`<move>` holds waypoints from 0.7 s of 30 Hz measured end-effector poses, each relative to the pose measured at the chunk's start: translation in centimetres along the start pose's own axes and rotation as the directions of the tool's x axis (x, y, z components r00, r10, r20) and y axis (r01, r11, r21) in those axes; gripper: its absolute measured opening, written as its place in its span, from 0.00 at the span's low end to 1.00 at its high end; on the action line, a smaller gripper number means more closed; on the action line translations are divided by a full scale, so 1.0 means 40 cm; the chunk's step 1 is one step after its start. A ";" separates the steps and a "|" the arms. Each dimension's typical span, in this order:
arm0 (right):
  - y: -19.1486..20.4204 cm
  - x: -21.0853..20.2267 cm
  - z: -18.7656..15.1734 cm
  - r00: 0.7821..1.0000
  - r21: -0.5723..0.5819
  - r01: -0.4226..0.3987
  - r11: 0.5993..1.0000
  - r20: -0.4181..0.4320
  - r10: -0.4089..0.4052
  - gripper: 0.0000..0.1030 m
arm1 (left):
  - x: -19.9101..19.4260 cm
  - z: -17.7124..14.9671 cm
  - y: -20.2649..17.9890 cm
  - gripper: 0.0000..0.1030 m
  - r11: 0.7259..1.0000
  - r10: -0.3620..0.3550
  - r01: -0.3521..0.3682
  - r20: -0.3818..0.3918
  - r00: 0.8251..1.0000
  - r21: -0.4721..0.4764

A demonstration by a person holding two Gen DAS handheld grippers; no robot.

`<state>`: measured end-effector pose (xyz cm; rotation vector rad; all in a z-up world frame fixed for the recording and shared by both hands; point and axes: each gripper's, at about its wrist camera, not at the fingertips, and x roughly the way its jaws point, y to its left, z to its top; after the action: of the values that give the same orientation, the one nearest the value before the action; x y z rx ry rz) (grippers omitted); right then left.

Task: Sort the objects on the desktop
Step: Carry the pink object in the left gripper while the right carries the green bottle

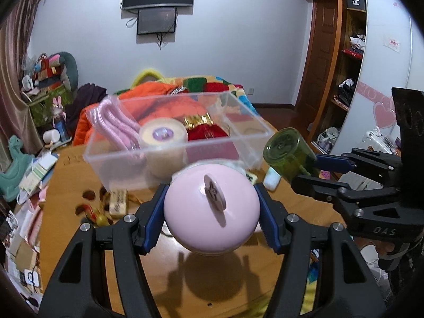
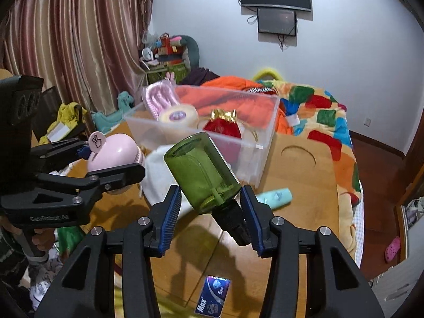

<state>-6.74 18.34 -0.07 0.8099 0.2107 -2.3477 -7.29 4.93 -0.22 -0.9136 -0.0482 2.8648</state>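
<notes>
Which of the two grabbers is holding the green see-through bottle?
The right gripper holds the green bottle by its dark cap end. The left gripper holds the round pink thing instead.

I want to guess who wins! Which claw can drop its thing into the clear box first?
Probably the left claw: its pink ball hangs right before the clear box. The right claw, holding the green bottle, is off to the side.

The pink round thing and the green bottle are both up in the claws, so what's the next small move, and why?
Probably carry both forward over the clear bin and lower them in. The left claw grips the pink round object, the right claw holds the green bottle by its dark cap, both clear of the wooden table. The bin already holds sorted items.
</notes>
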 end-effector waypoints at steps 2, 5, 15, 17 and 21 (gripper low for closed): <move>0.001 -0.006 0.017 1.000 0.003 -0.002 1.000 0.016 0.001 0.41 | -0.002 0.011 0.003 0.61 1.000 0.004 -0.004 0.009 1.000 0.004; 0.004 -0.012 0.036 0.999 0.000 0.000 1.000 0.033 0.000 0.41 | -0.006 0.034 0.012 0.61 1.000 0.011 -0.011 0.027 1.000 0.015; -0.007 0.019 0.098 0.999 0.020 -0.004 1.000 0.047 0.003 0.41 | 0.012 0.082 0.076 0.61 1.000 0.014 -0.013 0.051 0.999 -0.018; -0.009 0.029 0.109 0.999 0.024 -0.007 1.000 0.047 0.006 0.41 | 0.020 0.093 0.088 0.61 1.000 0.017 -0.016 0.050 0.999 -0.025; -0.013 0.050 0.137 0.999 0.028 -0.014 1.000 0.051 0.013 0.42 | 0.032 0.113 0.109 0.61 0.999 0.026 -0.024 0.052 0.998 -0.024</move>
<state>-11.02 15.86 3.08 0.7613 0.1507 -2.3605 -11.44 0.83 2.43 -0.8500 -0.0768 2.9171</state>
